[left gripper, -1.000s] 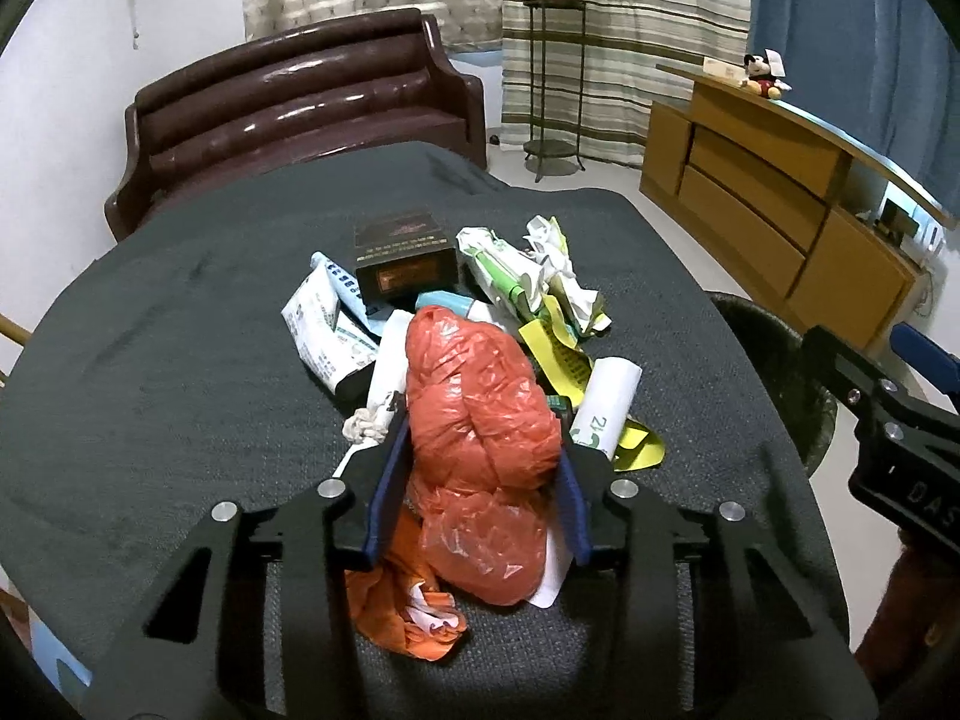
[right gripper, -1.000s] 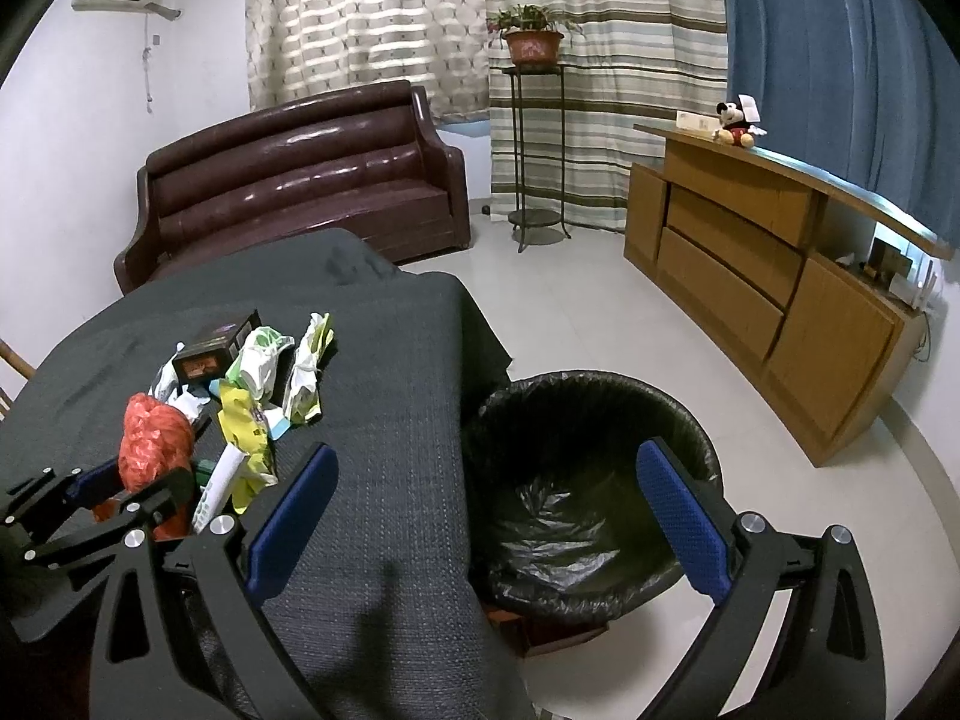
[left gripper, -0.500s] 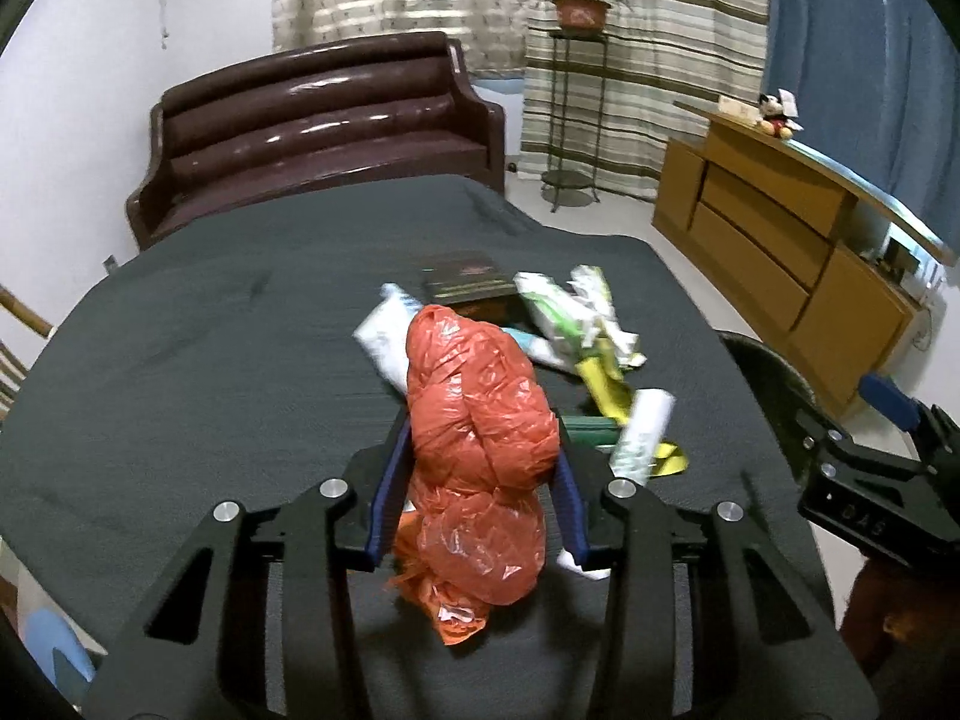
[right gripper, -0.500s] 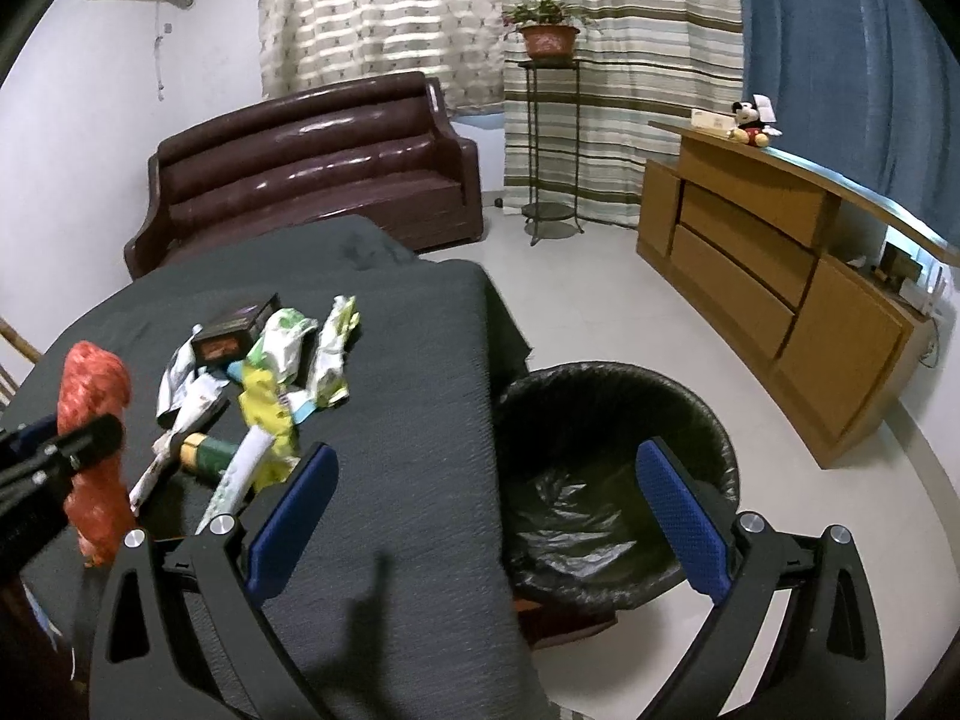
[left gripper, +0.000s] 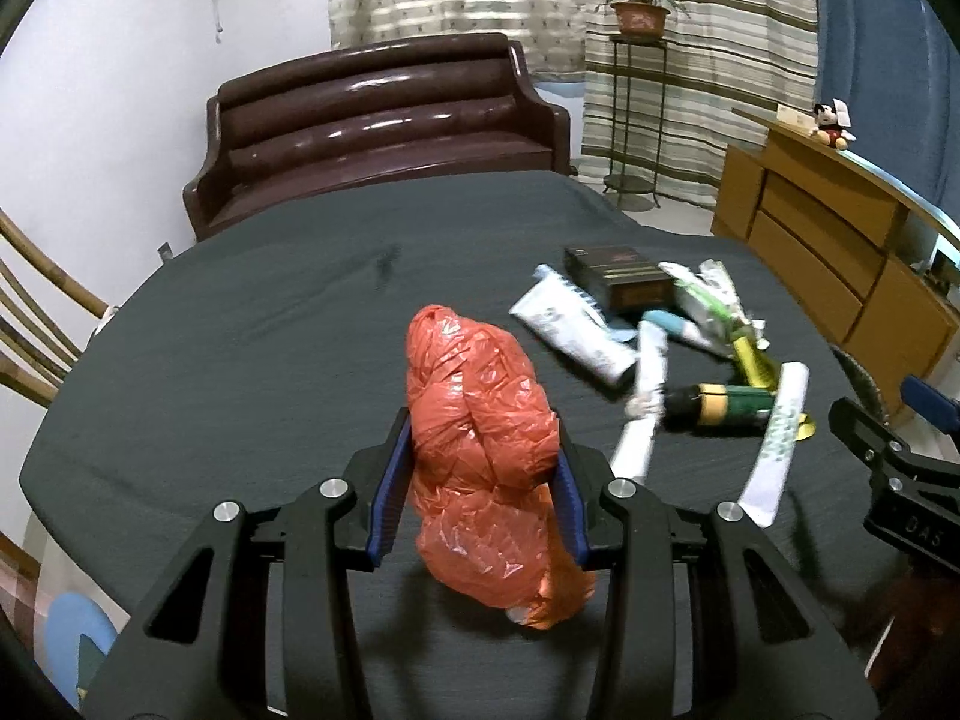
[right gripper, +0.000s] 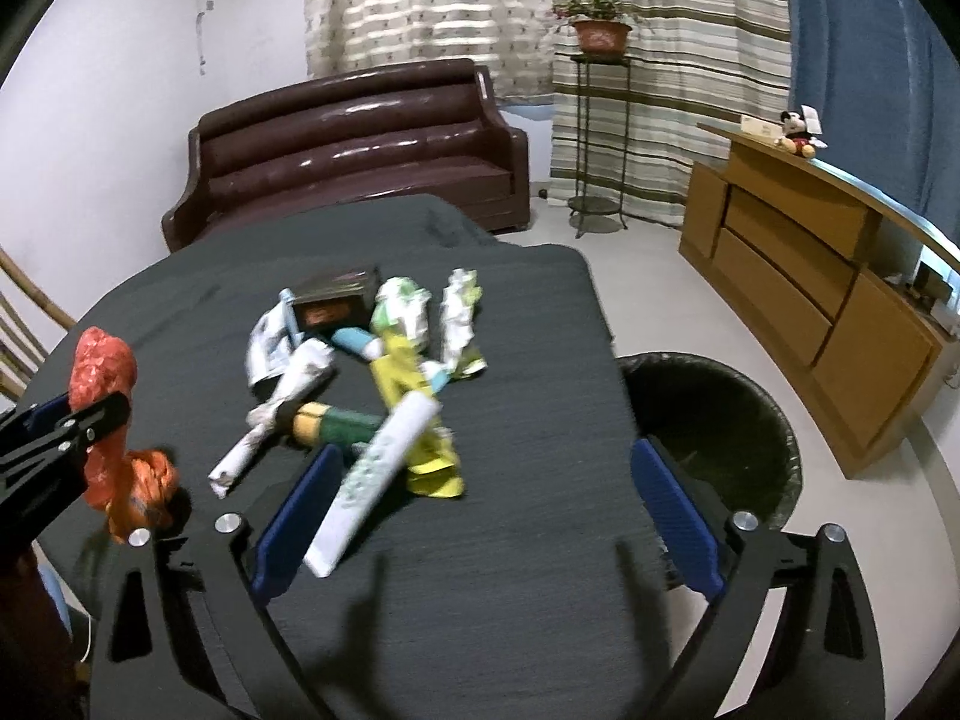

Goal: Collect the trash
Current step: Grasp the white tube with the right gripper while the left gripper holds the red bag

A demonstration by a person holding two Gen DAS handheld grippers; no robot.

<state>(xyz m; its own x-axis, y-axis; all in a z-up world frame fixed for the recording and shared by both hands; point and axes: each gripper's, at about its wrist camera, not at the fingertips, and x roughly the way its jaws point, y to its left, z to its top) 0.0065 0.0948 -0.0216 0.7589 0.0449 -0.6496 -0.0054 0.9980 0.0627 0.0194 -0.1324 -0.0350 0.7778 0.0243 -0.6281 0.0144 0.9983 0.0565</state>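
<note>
One dark grey cloth [left gripper: 240,360] covers the table, with a brown leather sofa [left gripper: 384,120] beyond it, striped curtains [right gripper: 660,30] behind, a wooden sideboard [right gripper: 810,276] at the right and a black-lined bin [right gripper: 732,420] just beside the table edge. The left gripper [left gripper: 480,492] clamps a crumpled orange plastic bag [left gripper: 474,408], lifted clear of the cloth. The right gripper [right gripper: 480,516], its jaws wide but just narrowing with nothing pinched, hangs over the near edge of the litter pile [right gripper: 372,372], a white tube [right gripper: 372,474] just inside its left finger.

Dark-clothed table [right gripper: 510,570]: wrapper pile [right gripper: 384,372], dark box [right gripper: 336,300].
</note>
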